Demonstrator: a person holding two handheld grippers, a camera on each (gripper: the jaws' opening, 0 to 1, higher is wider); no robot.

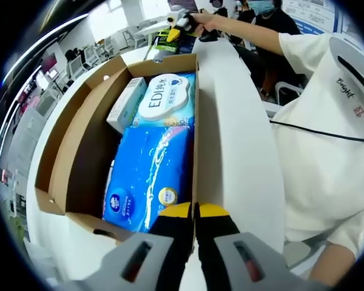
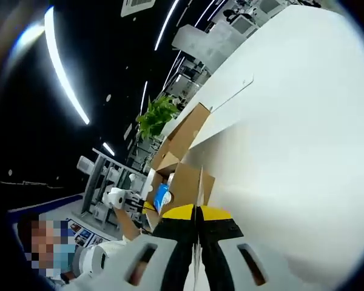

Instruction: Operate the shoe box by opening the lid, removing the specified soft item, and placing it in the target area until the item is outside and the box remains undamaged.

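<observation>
Pinching the white lid's (image 1: 230,139) near edge, the left hand-held gripper (image 1: 194,212) has its yellow-tipped jaws pressed together on the thin panel. Just left of those jaws lies the open shoe box (image 1: 79,151) on the white surface (image 2: 303,121), holding a blue soft pack (image 1: 148,176), a pale blue wipes pack (image 1: 167,100) beyond it, and a small white carton (image 1: 126,104). The right hand-held gripper (image 2: 197,212) likewise clamps a thin lid edge, the box (image 2: 182,163) directly ahead of it.
</observation>
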